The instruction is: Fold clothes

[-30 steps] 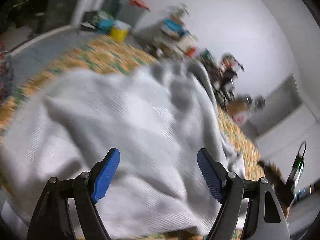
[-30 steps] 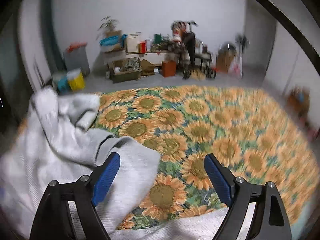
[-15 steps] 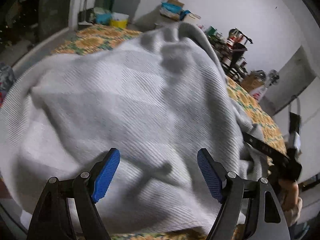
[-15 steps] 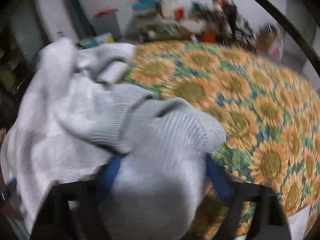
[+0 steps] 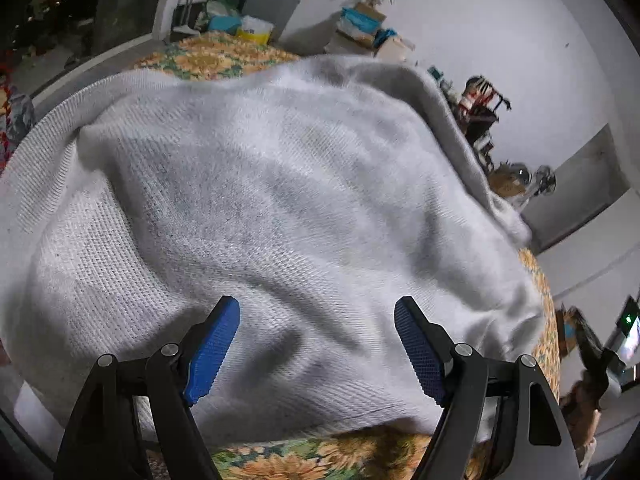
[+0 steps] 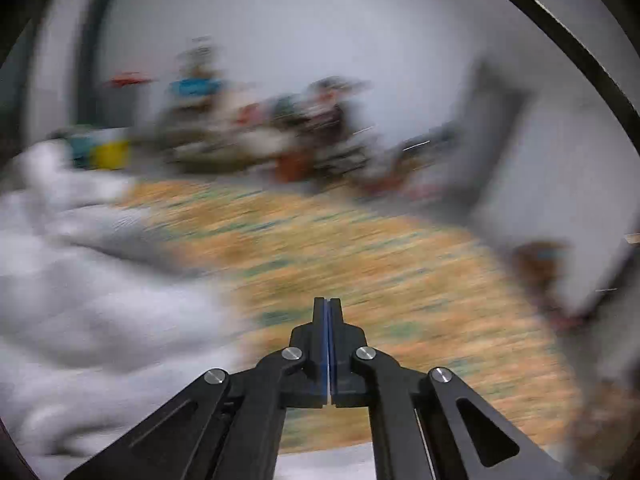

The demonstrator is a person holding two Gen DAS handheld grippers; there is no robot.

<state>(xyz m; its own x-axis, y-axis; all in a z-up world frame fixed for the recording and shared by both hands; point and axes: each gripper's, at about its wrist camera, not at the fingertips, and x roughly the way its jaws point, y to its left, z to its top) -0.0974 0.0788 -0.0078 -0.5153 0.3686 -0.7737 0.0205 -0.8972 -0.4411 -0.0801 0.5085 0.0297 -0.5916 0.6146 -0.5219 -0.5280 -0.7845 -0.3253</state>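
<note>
Rumpled grey waffle-knit garment (image 5: 280,208) is lying bunched over sunflower cover (image 6: 380,264), left gripper (image 5: 316,344) hovering spread, right gripper (image 6: 327,312) pressed together empty

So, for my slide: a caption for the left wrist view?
Open left gripper poised over a rumpled grey knit garment.

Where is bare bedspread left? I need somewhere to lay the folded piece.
Mostly to the right of the grey knit garment: the sunflower bedspread lies bare from the garment's edge toward the far wall, ahead of the shut right claw. The left wrist view shows the garment nearly filling the area, with only thin bedspread strips showing. The clutter along the wall is crowded.
</note>
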